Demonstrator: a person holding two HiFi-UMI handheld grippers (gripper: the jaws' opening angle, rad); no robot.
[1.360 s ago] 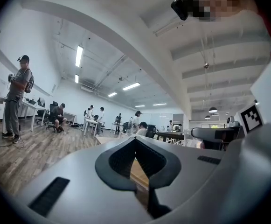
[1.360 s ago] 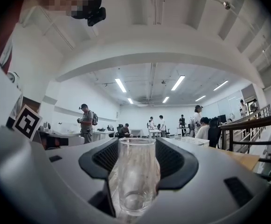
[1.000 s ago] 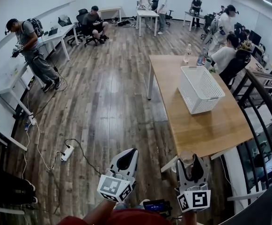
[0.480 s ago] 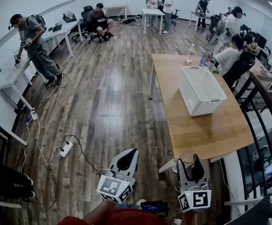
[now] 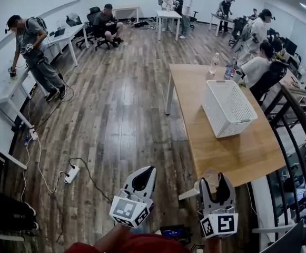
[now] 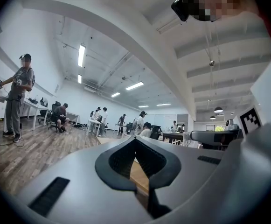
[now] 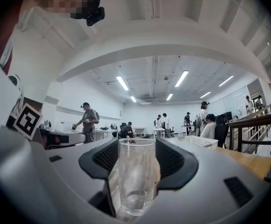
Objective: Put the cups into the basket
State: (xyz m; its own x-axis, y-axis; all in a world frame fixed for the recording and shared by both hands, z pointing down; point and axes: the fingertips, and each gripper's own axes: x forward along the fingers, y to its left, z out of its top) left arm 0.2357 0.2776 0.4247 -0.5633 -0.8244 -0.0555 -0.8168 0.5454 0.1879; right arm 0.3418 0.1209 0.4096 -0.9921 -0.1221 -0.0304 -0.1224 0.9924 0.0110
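A steep downward head view shows two hand-held grippers at the bottom edge, both pointing level towards a long wooden table (image 5: 232,152) on a dark plank floor (image 5: 116,115). The right gripper (image 5: 214,186) grasps a clear glass cup (image 7: 136,174). Its jaws stand wide apart, with a black pad against each side of the glass. The cup is upright and empty, with its thick base low between the pads and its rim just above them. In the head view the cup sits at the table's near left corner, close to the edge. The left gripper (image 5: 145,173) is to the left of the table, over the floor. Its jaws are clenched tip to tip with nothing between them, and a sliver of the wooden tabletop shows through the hollow behind the tips. The basket (image 5: 226,107) is white with lattice walls, open-topped and empty. It stands about halfway up the table towards the right side, well apart from the cup. Two bottles (image 5: 214,63) stand at the table's far end, near a seated person (image 5: 255,67). On the left, another person (image 5: 31,51) stands by white desks, and a power strip (image 5: 71,173) lies on the floor.
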